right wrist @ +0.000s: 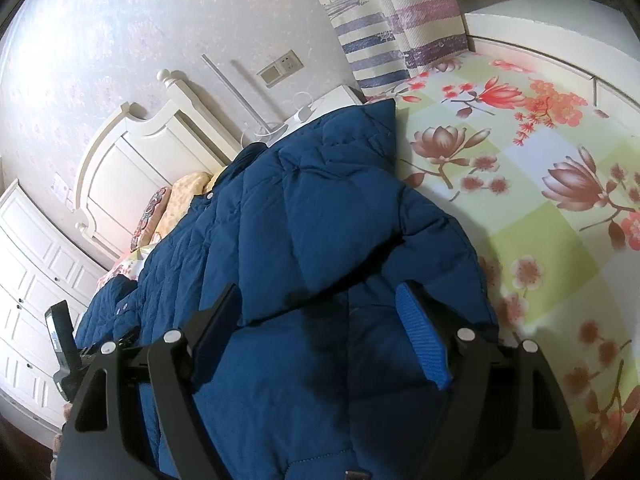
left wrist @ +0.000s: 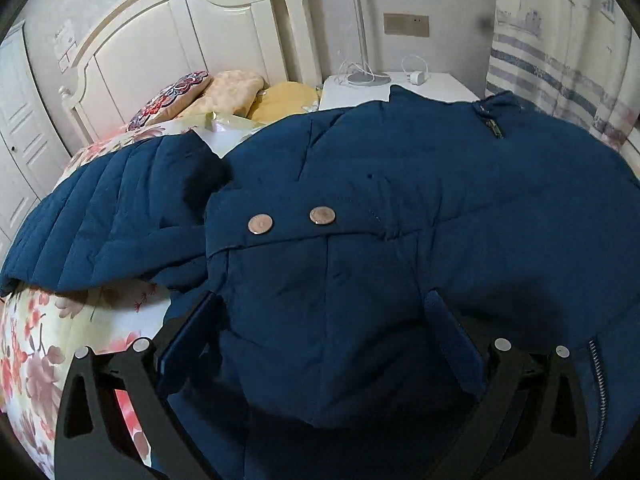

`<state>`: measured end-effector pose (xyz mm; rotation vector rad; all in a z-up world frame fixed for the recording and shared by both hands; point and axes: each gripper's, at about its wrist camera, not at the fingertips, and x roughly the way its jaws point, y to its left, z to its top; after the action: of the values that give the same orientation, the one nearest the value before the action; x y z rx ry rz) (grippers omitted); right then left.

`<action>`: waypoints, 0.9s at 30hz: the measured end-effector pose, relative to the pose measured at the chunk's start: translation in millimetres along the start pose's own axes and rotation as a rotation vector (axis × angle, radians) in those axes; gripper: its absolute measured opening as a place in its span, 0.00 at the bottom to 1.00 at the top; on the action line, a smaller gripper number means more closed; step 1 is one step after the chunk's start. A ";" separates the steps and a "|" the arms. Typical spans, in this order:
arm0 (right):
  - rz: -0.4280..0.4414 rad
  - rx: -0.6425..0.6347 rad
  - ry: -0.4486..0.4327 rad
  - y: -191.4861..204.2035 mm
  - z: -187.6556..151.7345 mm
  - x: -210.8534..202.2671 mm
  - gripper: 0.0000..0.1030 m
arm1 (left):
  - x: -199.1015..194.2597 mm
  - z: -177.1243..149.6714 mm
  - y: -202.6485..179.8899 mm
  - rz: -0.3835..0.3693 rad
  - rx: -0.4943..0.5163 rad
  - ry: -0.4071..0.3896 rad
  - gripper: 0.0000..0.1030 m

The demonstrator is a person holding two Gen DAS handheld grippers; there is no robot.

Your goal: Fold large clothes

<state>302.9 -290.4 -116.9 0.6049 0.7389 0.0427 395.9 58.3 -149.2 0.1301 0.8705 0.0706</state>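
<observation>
A dark blue padded jacket (left wrist: 400,184) lies spread over a bed with a floral sheet (left wrist: 36,340). It shows two round metal snaps (left wrist: 322,215) on a flap and a zipper pull (left wrist: 498,130) near the far end. My left gripper (left wrist: 320,332) hovers low over the near part of the jacket, jaws wide and open, with cloth lying under the gap. In the right wrist view the jacket (right wrist: 304,208) runs away toward the headboard. My right gripper (right wrist: 320,330) is open astride a puffy fold of it, its blue pad (right wrist: 424,336) beside the sleeve edge.
A cream headboard (left wrist: 192,28) and pillows (left wrist: 236,88) stand at the bed's far end. Beside them is a white nightstand (left wrist: 440,88) with a lamp base and a charger. A striped curtain (left wrist: 560,60) hangs on the right, and white wardrobe doors (right wrist: 32,272) are on the left. Bare floral sheet (right wrist: 540,184) lies right of the jacket.
</observation>
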 end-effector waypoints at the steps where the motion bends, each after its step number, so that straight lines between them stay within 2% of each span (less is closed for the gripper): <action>1: -0.020 -0.004 -0.010 1.9 0.1 -2.7 0.76 | 2.2 -0.5 1.0 -0.005 -0.006 0.006 0.96; 4: -0.047 -0.048 -0.086 19.7 2.2 -19.0 0.76 | 3.9 -2.0 1.9 -0.005 -0.006 0.015 0.96; 7: -0.067 -0.167 -0.130 52.9 10.8 -24.2 0.76 | 5.4 -1.5 2.0 -0.007 -0.008 0.026 0.96; 10: -0.156 -0.398 -0.114 103.2 21.2 -4.1 0.76 | 5.4 -2.8 3.7 -0.019 -0.016 0.030 0.96; 13: -0.205 -0.494 -0.025 122.8 25.5 31.2 0.76 | 4.6 -3.5 6.3 -0.034 -0.029 0.030 0.96; 15: -0.234 -0.510 0.160 118.7 21.7 70.5 0.74 | 4.6 -3.3 7.3 -0.041 -0.035 0.029 0.96; 16: -0.280 -0.534 0.252 113.2 13.7 89.7 0.75 | 4.4 -3.3 7.5 -0.046 -0.037 0.029 0.96; 19: -0.279 -0.547 0.237 115.2 14.5 86.8 0.74 | 4.9 -3.1 8.3 -0.052 -0.043 0.032 0.96; 21: -0.289 -0.539 0.193 118.3 25.4 79.9 0.73 | 6.0 -2.6 8.1 -0.051 -0.041 0.035 0.96; 22: -0.297 -0.527 0.134 120.9 37.8 75.2 0.73 | 5.9 -2.6 7.6 -0.050 -0.041 0.036 0.96; 24: -0.311 -0.491 0.070 125.5 58.8 73.8 0.74 | 5.3 -2.8 7.5 -0.051 -0.042 0.036 0.96; 27: -0.332 -0.437 0.024 123.4 97.8 96.8 0.79 | 5.6 -2.5 7.4 -0.056 -0.047 0.037 0.96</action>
<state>459.1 -213.6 -54.7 0.0621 0.8151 -0.0941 397.5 66.4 -153.9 0.0609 0.9079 0.0412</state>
